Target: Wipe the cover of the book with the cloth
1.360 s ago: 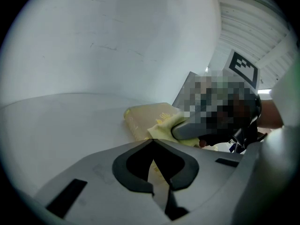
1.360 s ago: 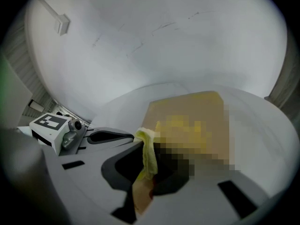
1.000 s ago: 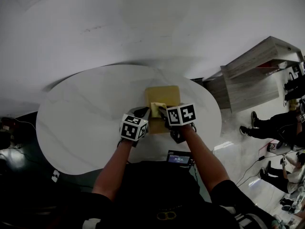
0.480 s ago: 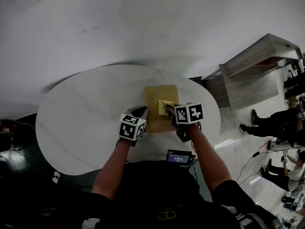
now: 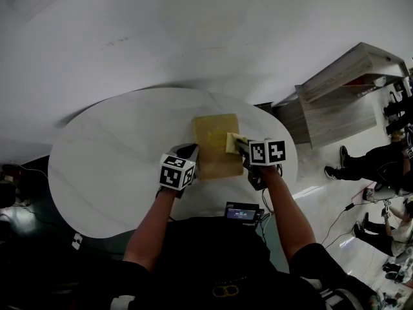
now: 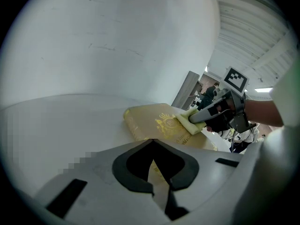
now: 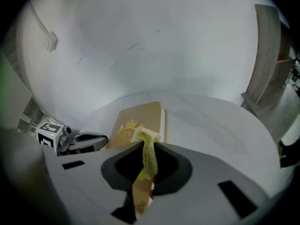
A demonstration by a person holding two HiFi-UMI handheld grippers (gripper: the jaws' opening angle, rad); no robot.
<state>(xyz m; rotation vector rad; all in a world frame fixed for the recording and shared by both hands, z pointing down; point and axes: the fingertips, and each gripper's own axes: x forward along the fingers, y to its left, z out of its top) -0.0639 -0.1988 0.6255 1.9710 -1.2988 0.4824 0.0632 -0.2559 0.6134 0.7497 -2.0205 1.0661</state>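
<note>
A tan book [image 5: 213, 148] with a gold crest lies flat on the round white table [image 5: 110, 154]. My right gripper [image 5: 241, 144] is shut on a folded yellow cloth [image 5: 233, 141] and holds it against the cover near the book's right edge. From the right gripper view, the cloth [image 7: 149, 156] hangs between the jaws of the right gripper [image 7: 146, 142], over the book [image 7: 136, 118]. My left gripper [image 5: 191, 151] is shut, with its tips at the book's near left edge. In the left gripper view the left gripper [image 6: 153, 141] points at the book [image 6: 159, 125], the cloth [image 6: 190, 122] and the right gripper [image 6: 193, 119].
A small dark device with a lit screen [image 5: 242, 213] sits at the table's near edge. A wooden shelf unit [image 5: 335, 102] stands to the right. People [image 5: 377, 166] are on the floor beyond it, at the right edge.
My right gripper has slid the cloth to the right across the cover, from near the left side to the right edge. The left gripper has stayed in place.
</note>
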